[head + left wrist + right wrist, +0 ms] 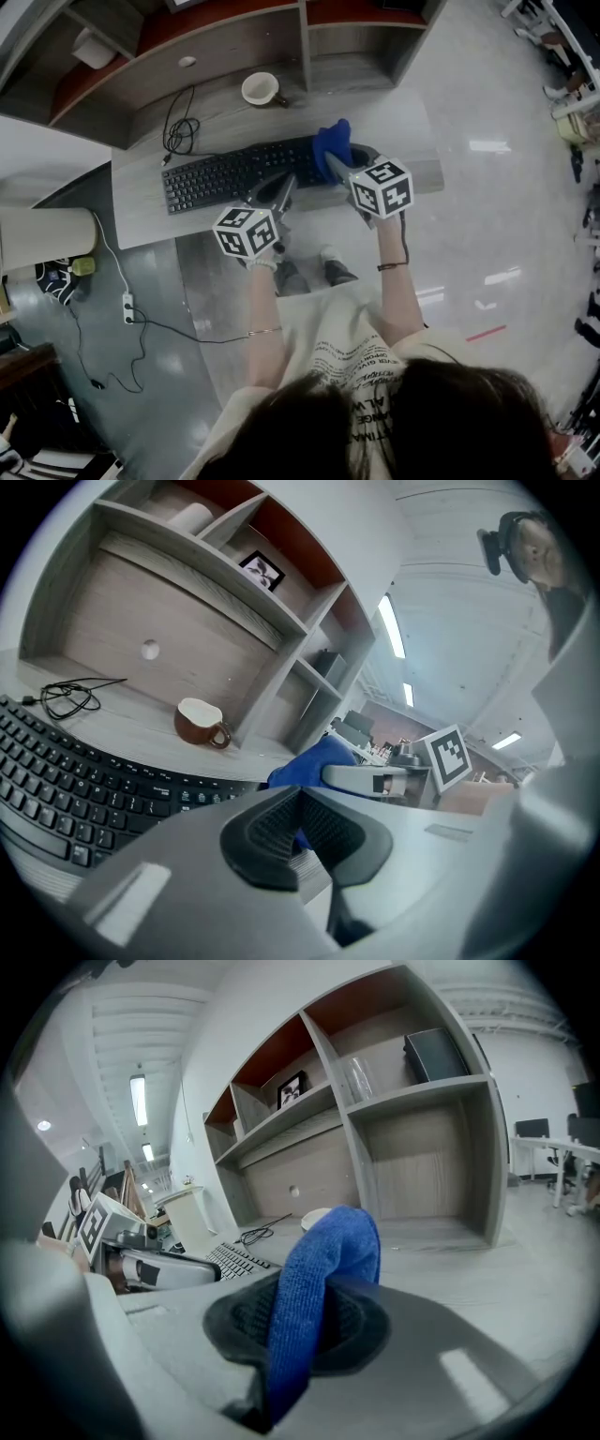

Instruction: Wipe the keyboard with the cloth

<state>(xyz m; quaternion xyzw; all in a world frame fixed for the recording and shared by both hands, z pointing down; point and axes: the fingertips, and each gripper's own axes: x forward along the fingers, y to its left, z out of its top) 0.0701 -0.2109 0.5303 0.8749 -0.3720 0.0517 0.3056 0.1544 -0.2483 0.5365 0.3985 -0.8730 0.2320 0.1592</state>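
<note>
Grey desk [412, 141] at frame centre: your right gripper [334, 161] grasps the blue cloth [333, 139] at the right end of the keyboard [225, 176]; your left gripper [284, 186] is clenched, empty. Wiping seems about to start: next, press the cloth onto the keys.

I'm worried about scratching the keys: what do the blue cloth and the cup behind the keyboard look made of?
The blue cloth: soft microfibre-like fabric, judging by its fine nap and limp fold. The cup: probably glazed ceramic, glossy brown outside, white inside.
</note>
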